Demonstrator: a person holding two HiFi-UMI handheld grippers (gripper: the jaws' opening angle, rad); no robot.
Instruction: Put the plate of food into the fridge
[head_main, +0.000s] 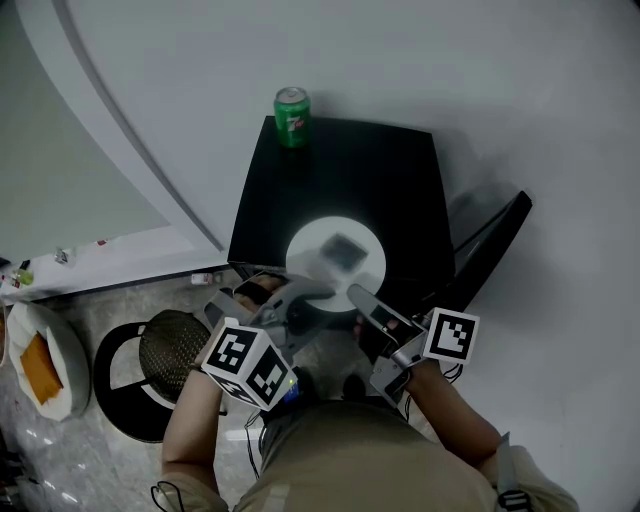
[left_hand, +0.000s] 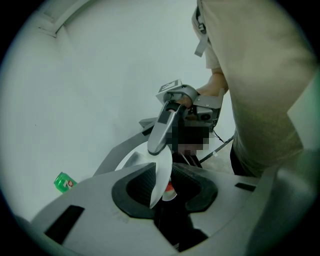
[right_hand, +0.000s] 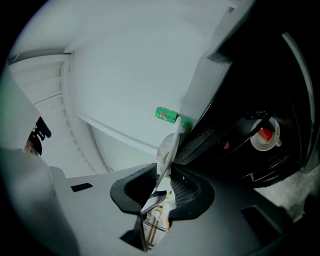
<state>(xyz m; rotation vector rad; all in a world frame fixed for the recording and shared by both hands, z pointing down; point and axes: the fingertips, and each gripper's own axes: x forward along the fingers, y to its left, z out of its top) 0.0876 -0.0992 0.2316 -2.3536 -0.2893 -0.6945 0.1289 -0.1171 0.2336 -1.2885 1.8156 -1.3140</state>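
Note:
The white plate (head_main: 335, 255) with a dark piece of food (head_main: 346, 249) hangs over the front of the black fridge (head_main: 340, 180). My left gripper (head_main: 300, 302) is shut on the plate's near-left rim. In the left gripper view the plate's edge (left_hand: 162, 172) stands pinched between the pads. My right gripper (head_main: 362, 298) is shut on the near-right rim, and the plate's edge (right_hand: 169, 150) sits between its pads in the right gripper view. The fridge door (head_main: 492, 240) stands open at the right.
A green can (head_main: 292, 117) stands on the fridge's top, at its far edge. Inside the dark fridge (right_hand: 250, 100) sits a white bowl (right_hand: 263, 135) holding something red. On the floor at left are a black round stand (head_main: 150, 370) and a white dish (head_main: 40, 365) with something orange.

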